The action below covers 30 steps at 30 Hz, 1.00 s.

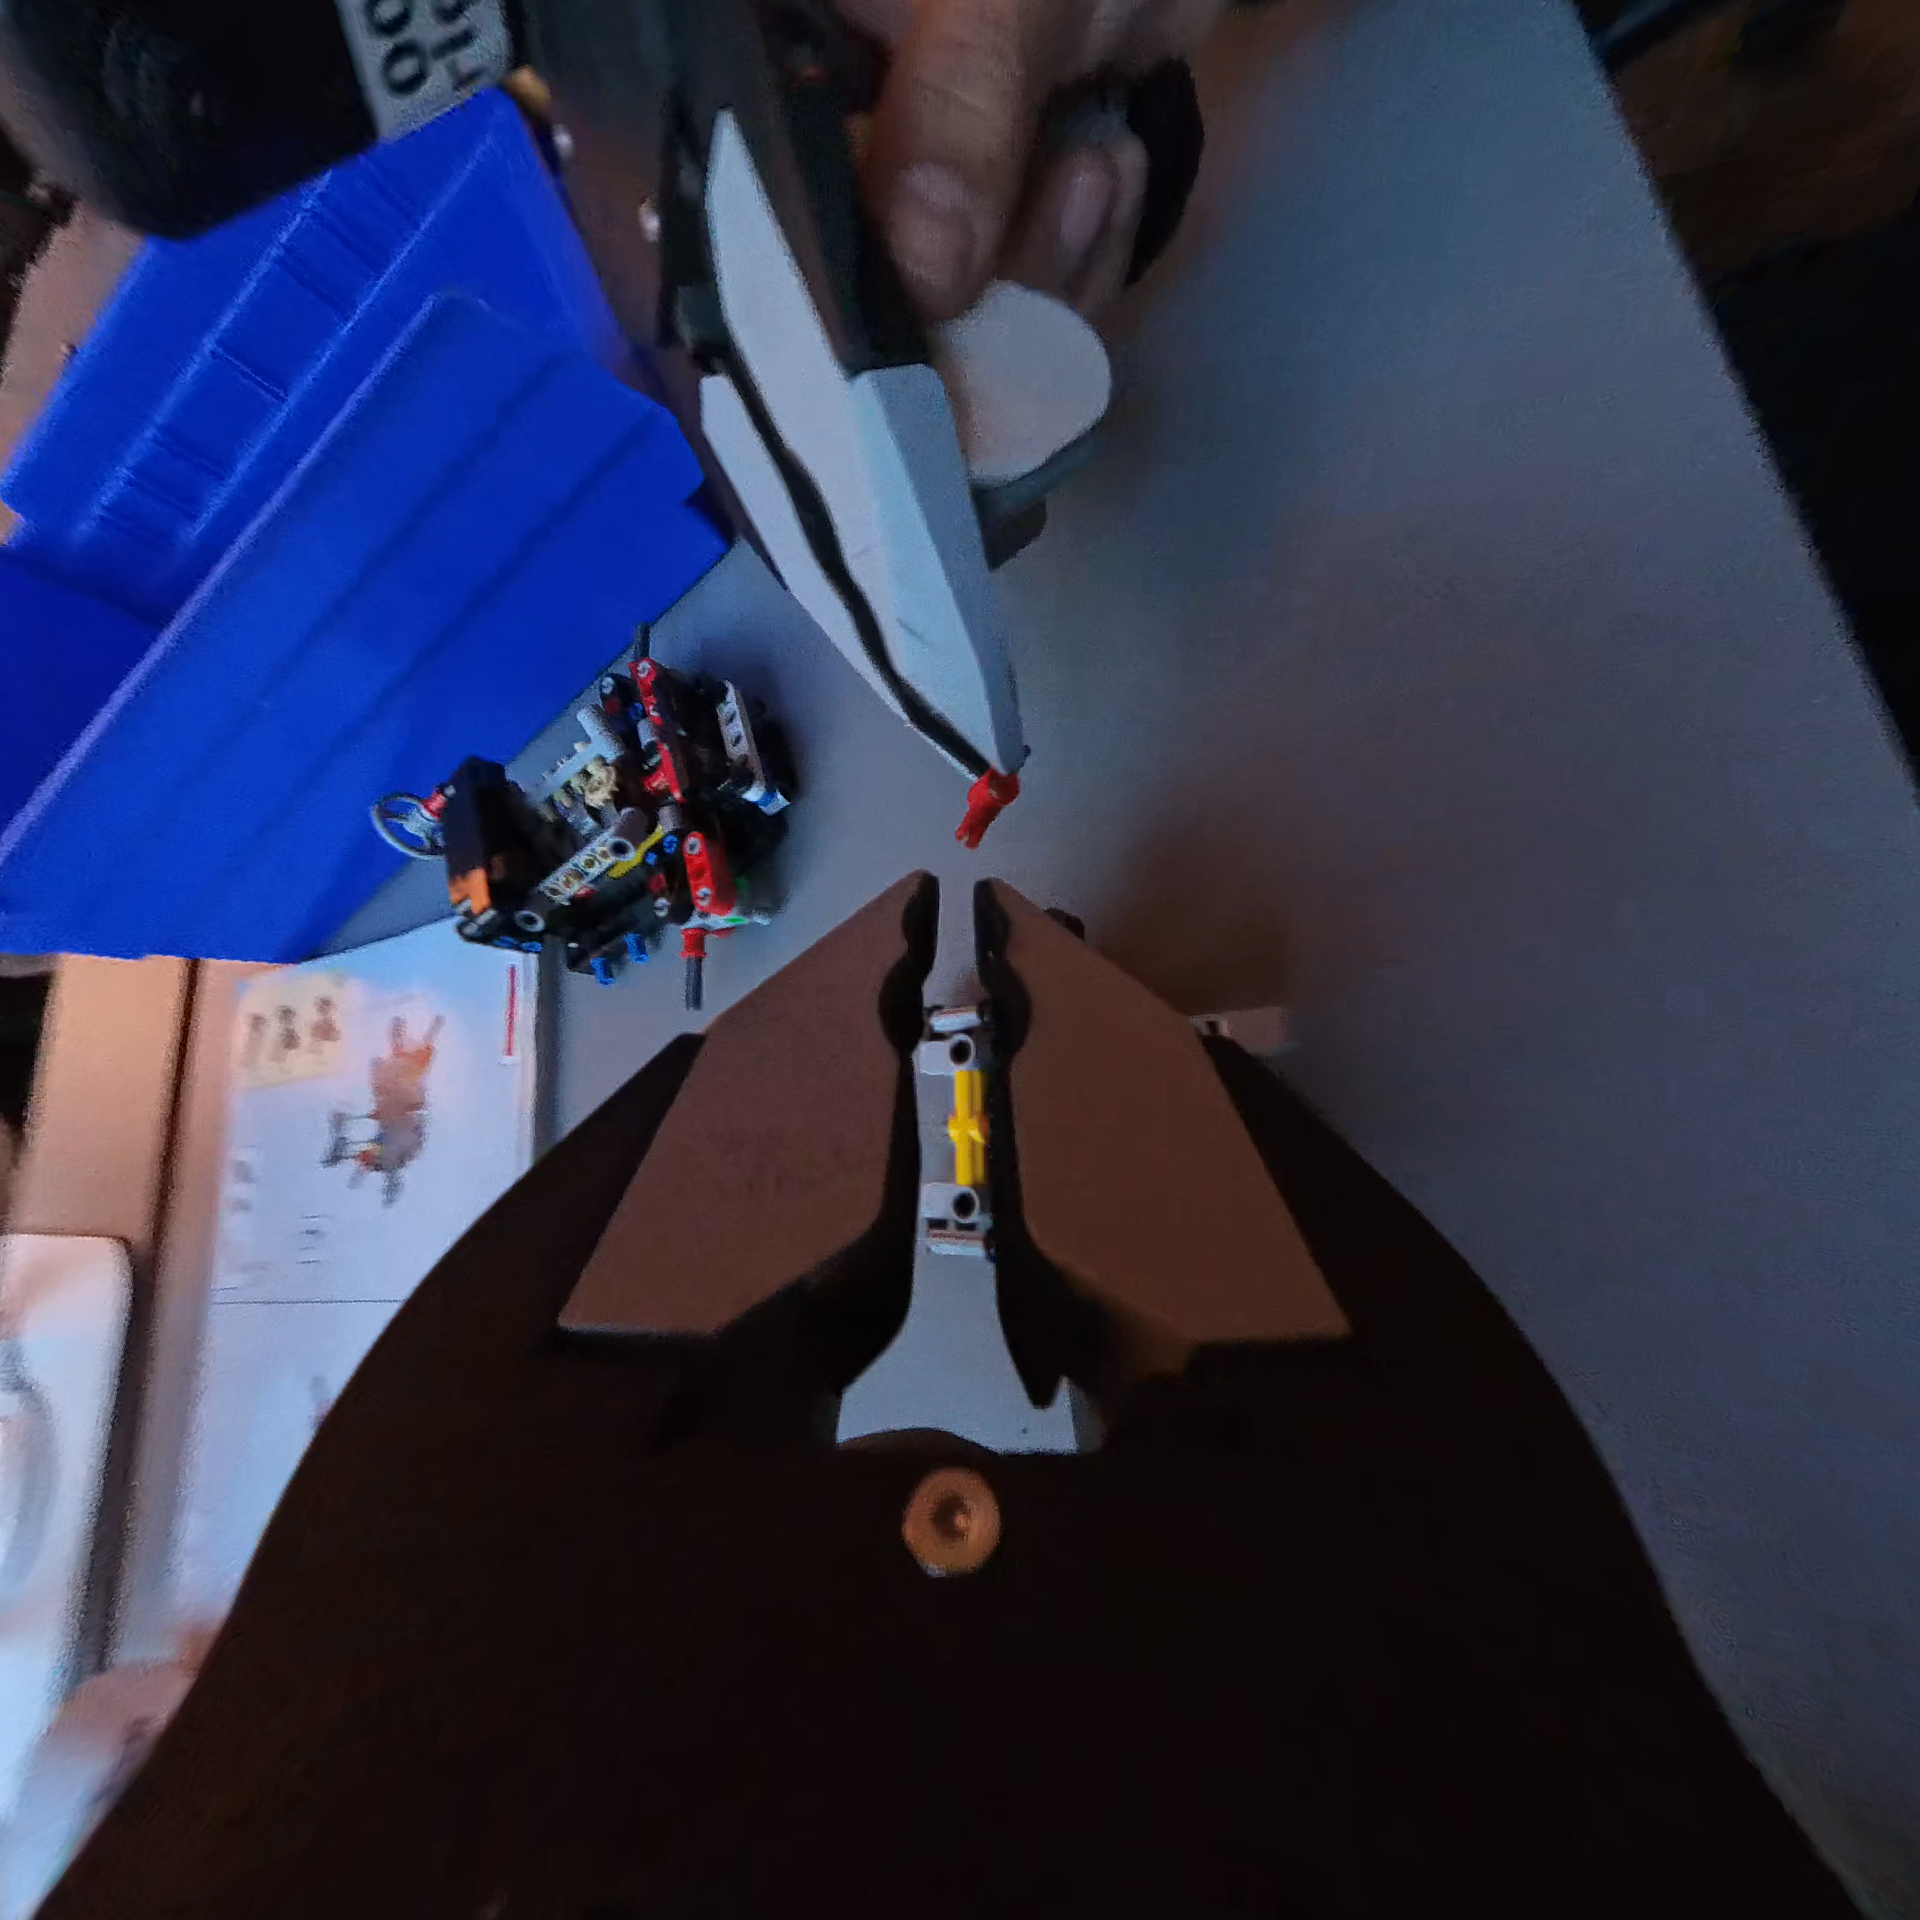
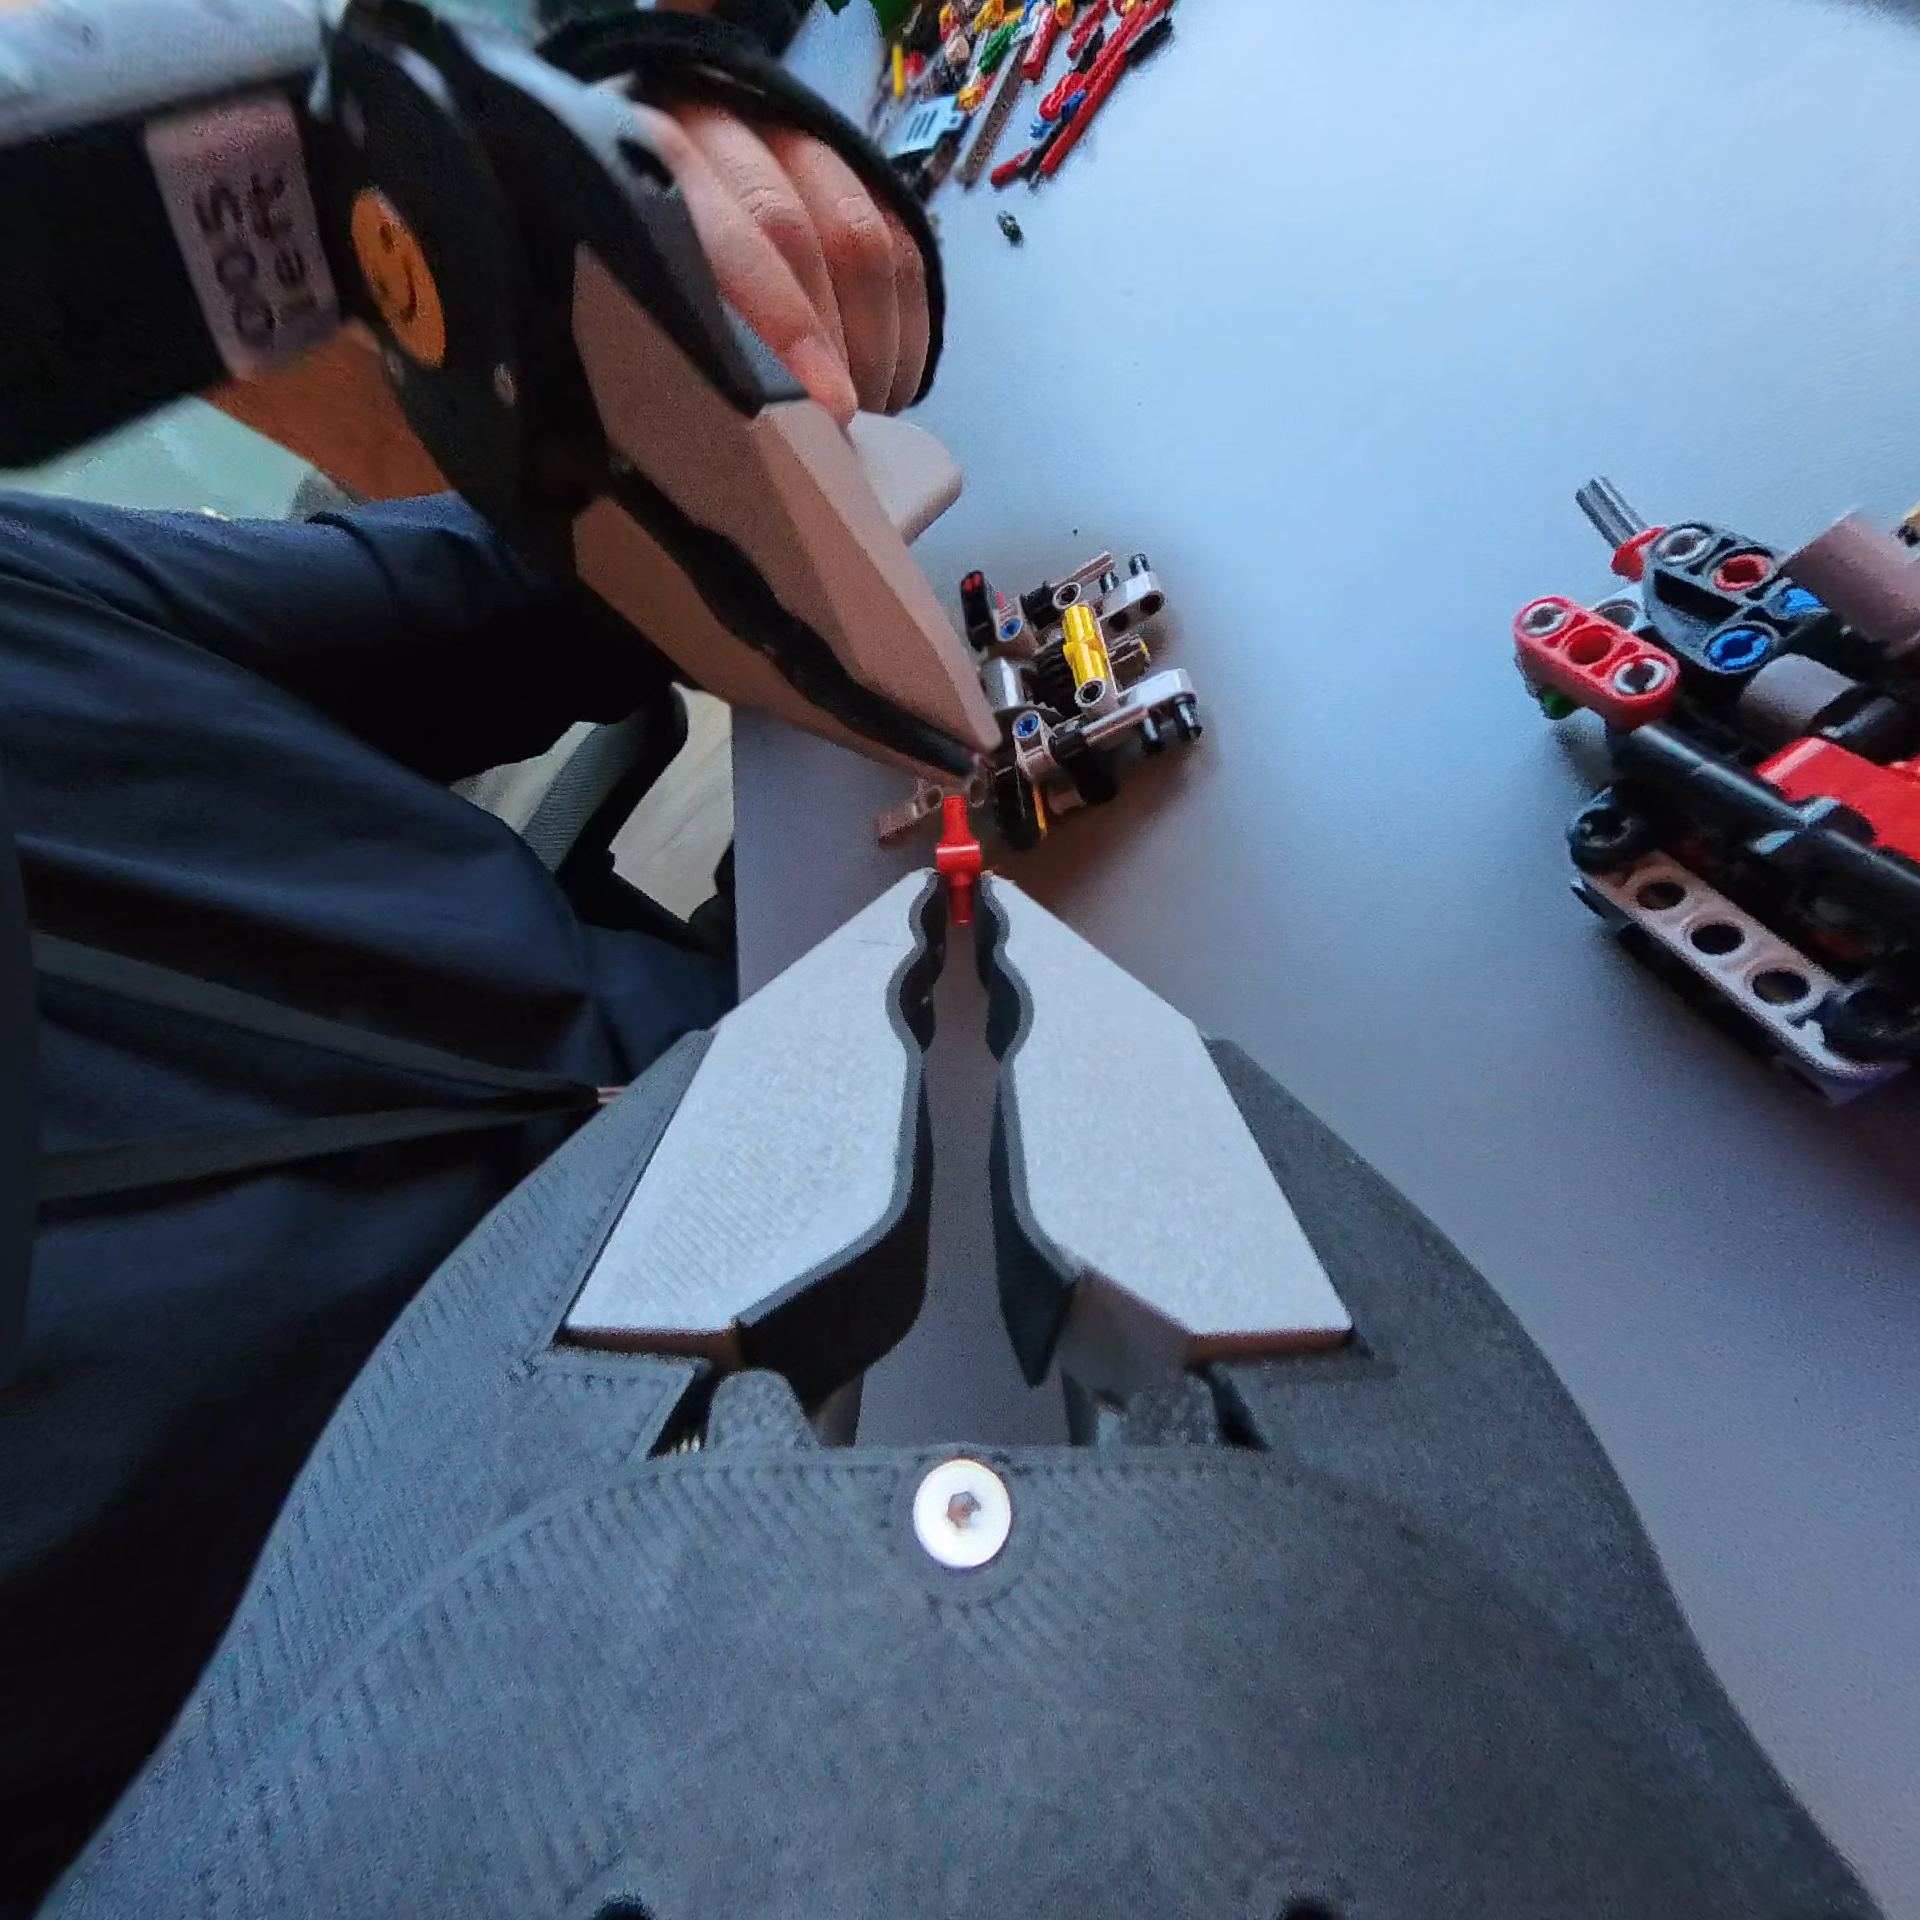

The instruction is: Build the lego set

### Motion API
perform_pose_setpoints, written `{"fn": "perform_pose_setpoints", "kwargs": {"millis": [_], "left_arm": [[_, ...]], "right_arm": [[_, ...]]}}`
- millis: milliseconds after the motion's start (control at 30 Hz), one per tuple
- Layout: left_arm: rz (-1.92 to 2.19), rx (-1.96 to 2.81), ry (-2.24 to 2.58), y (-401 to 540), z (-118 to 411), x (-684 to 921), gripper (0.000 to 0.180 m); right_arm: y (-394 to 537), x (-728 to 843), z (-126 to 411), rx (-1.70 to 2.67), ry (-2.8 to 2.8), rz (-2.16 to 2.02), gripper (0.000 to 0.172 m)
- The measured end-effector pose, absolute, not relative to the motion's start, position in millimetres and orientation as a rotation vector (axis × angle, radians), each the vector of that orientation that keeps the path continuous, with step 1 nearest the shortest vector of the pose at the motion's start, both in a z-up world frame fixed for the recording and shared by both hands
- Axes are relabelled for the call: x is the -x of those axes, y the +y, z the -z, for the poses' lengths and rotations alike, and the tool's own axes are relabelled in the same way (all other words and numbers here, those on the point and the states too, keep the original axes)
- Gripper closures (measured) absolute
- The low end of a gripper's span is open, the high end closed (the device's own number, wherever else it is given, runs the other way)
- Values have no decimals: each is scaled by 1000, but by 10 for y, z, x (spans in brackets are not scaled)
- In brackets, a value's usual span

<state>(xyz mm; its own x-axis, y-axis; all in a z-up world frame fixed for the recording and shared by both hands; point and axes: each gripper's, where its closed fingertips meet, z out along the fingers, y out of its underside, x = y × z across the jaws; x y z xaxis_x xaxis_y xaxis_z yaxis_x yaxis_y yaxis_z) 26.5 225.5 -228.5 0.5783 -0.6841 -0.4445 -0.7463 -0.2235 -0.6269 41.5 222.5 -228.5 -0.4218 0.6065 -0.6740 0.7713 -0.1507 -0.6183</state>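
My right gripper [image 2: 956, 883] is shut on a small red pin [image 2: 956, 854], which sticks out past its fingertips. The left wrist view shows the same pin [image 1: 987, 805] at the tip of the right gripper [image 1: 1003, 774], just above my left fingertips. My left gripper [image 1: 956, 883] is nearly closed, and its pads press on a small grey, black and yellow brick assembly [image 1: 961, 1132] on the grey table [image 1: 1455, 831]. In the right wrist view the left gripper [image 2: 982, 764] meets that assembly [image 2: 1081, 686] at its near left end. The red pin points at that end, a short way off.
A larger black and red brick model [image 2: 1756, 790] stands to the right and also shows in the left wrist view [image 1: 623, 821]. A blue bin [image 1: 312, 520] and an instruction booklet [image 1: 374, 1112] lie beyond it. A pile of loose parts [image 2: 1018, 73] sits far back. The table edge [image 2: 732, 831] runs beside a person's dark clothing [image 2: 260, 831]. Only a small space, under 4 cm, lies between the two pairs of fingers.
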Motion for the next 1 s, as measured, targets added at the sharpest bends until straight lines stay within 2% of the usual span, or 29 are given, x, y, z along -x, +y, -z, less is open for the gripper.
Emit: {"fn": "perform_pose_setpoints", "kwargs": {"millis": [400, 600, 733, 1000], "left_arm": [[-741, 1766, 1471, 2406, 2324, -257, 180], [-662, 1838, 1470, 2423, 2497, -226, 180], [-857, 1863, 1432, 2540, 2596, 71, 180], [-694, 1934, 1219, 2625, 2538, 169, 180]], "right_arm": [[2250, -385, 2315, -1629, 1877, 1500, 171], [2229, -304, 2399, -1674, 1941, 1467, 172], [2349, -217, 2634, -1808, 1986, 1399, 172], [2390, -185, 2689, -1858, 2229, 1432, 172]]}}
